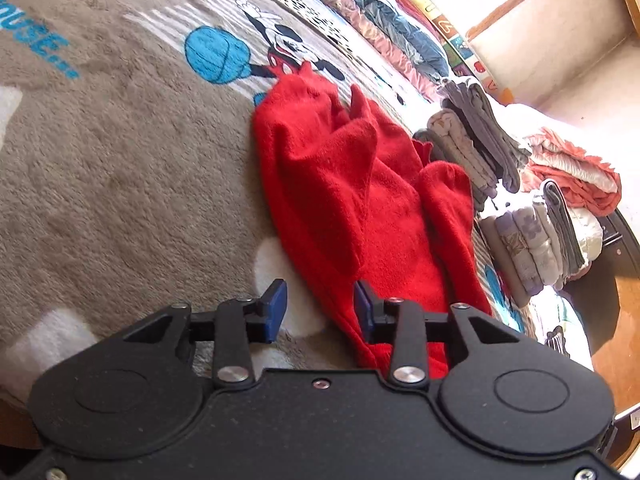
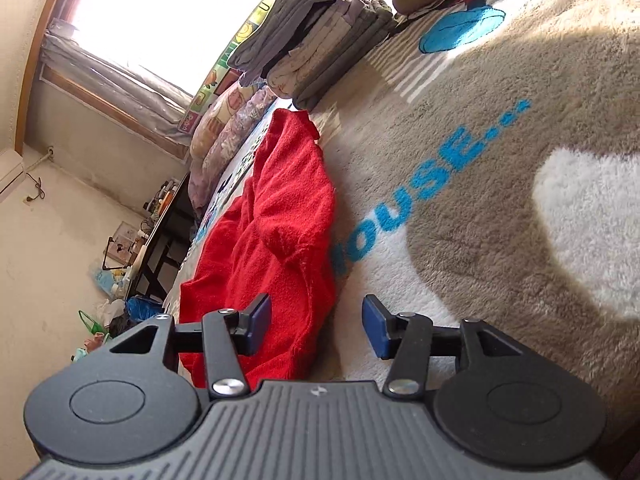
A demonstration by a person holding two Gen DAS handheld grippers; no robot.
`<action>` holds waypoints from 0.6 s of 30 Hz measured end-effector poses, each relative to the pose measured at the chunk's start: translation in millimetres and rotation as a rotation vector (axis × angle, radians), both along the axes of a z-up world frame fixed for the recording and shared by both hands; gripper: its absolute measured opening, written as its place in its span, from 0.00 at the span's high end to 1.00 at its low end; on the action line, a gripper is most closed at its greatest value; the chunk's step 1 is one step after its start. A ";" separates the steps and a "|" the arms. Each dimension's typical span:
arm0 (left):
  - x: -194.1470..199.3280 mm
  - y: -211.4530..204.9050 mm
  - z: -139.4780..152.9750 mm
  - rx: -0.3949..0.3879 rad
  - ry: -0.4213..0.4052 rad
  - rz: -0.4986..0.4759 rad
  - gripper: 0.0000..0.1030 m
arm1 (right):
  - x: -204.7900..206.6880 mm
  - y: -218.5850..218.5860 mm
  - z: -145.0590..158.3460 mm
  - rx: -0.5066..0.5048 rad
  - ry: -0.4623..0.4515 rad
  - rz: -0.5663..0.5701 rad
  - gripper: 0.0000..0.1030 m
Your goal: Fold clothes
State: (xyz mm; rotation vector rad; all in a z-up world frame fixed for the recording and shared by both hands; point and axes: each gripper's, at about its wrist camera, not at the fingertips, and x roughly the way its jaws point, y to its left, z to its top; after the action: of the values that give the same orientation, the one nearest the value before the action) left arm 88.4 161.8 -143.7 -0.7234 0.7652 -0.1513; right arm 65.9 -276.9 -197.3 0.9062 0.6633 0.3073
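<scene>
Nearest, in the left wrist view, left gripper point(image 1: 320, 312) with blue pads spread wide, nothing between them; one pad over the pale patch of the blanket, the other just at the near edge of the red garment point(image 1: 360, 200). Low over the bed, tilted. No grip on the cloth visible.

Likewise in the right wrist view, right gripper point(image 2: 316, 326) gaping wide and empty, one blue pad over the near hem of the red garment point(image 2: 272, 240), the other over bare white plush. Whether either pad touches fabric: cannot tell.

Just beyond, rumpled and unfolded on the brown plush blanket point(image 1: 120, 160), the red garment itself, stretching away from both grippers in a long heap, with folds and a sleeve-like flap bunched over the middle. Beside it on the blanket point(image 2: 500, 160), blue printed letters and a cartoon mouse figure with a blue ball.

Farther on, past the far end of the garment, a stack of folded grey and pale clothes point(image 1: 472, 144), seen also at the top of the right wrist view point(image 2: 312, 36). Near it a second folded stack with floral prints point(image 1: 536, 248) and a loose coral-and-white heap point(image 1: 572, 172).

Farthest, rolled bedding along the wall point(image 1: 400, 28), a bright window point(image 2: 168, 12), and a dark cluttered table point(image 2: 160, 232) in the corner.
</scene>
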 end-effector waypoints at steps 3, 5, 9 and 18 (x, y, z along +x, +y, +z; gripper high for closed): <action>5.9 20.8 -1.5 0.003 -0.013 0.058 0.66 | 6.7 -2.1 -2.5 -0.018 -0.014 0.003 0.50; 15.5 33.6 -3.2 0.004 -0.022 0.087 0.66 | 11.2 0.5 -1.9 -0.045 -0.027 0.011 0.47; 50.6 53.4 -4.7 -0.014 -0.056 0.132 0.66 | 21.0 8.5 -5.7 -0.066 -0.042 0.022 0.39; 141.4 57.8 -9.4 -0.014 -0.027 0.028 0.64 | 29.0 21.1 -9.6 -0.099 -0.127 0.060 0.23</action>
State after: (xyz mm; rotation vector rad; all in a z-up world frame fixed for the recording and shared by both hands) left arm 229.8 219.6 -153.1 -0.7437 0.7288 -0.1410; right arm 94.9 -255.7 -207.0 0.7667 0.5839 0.3789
